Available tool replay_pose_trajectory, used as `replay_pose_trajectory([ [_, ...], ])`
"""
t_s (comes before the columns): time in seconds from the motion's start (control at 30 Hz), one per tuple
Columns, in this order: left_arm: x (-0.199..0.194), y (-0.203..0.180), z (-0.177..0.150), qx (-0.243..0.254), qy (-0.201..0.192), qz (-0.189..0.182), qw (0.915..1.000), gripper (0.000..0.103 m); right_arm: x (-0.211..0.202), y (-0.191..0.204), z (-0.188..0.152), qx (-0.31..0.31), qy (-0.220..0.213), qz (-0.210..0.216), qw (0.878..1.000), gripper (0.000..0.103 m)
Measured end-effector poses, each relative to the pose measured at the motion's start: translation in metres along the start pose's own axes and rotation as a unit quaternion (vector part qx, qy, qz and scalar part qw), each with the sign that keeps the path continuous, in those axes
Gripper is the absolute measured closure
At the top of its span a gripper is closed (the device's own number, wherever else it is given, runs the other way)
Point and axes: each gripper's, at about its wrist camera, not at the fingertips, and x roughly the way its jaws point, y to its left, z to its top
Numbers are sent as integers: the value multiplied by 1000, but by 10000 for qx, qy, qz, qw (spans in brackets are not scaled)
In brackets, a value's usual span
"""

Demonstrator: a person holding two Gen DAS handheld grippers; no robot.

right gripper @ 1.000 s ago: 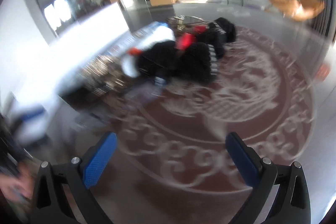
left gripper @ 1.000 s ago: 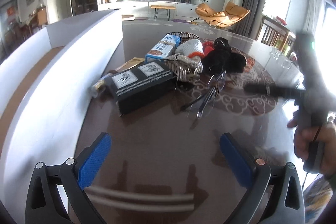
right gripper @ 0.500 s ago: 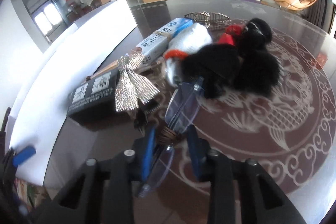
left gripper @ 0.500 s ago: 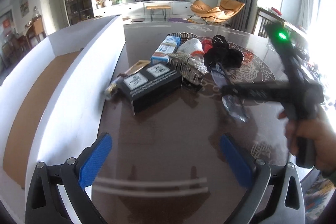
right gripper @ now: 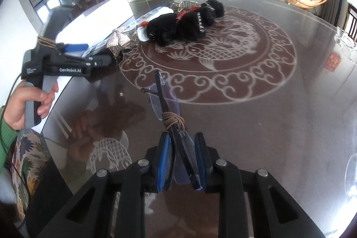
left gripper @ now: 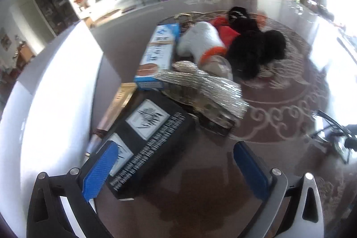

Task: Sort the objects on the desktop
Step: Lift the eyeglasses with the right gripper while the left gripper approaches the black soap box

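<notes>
My right gripper is shut on a pair of folded clear-lens glasses with a brown cord wound round the frame. It holds them over the patterned glass table, apart from the pile. My left gripper is open, low over the table, and its left finger overlaps the near corner of a black box. Behind that box lie a silver bow, a blue-and-white carton, a white plush item and black fluffy items. The left gripper, held by a hand, also shows in the right wrist view.
A tall white bin wall runs along the table's left side, close to the black box. A wire basket stands behind the pile. Drinking glasses stand at the table's right edge. A flowered chair cushion lies below the near-left rim.
My right gripper went from open to shut on the glasses and drew them back from the pile. My left gripper moved in toward the black box and rolled.
</notes>
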Motion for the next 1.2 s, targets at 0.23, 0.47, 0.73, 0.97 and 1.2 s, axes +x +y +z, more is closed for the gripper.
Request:
replay_pose_trajectory([
  [0.23, -41, -9, -7, 345, -178, -264, 9989, 0, 6, -8, 5, -243, 226, -38, 9994, 78],
  [0.47, 11, 2, 14, 785, 308, 760, 9935, 0, 1, -6, 20, -322, 220, 65, 9992, 70],
  [0.73, -8, -3, 6, 984, 490, -512, 9926, 0, -13, -10, 19, -487, 346, 208, 9980, 67],
  [0.97, -23, 18, 24, 859, 254, 140, 9959, 0, -2, 10, 39, -1354, 722, 255, 9878, 42],
  [1.2, 18, 36, 22, 745, 799, 355, 9934, 0, -5, 11, 51, -990, 529, 448, 9927, 41],
])
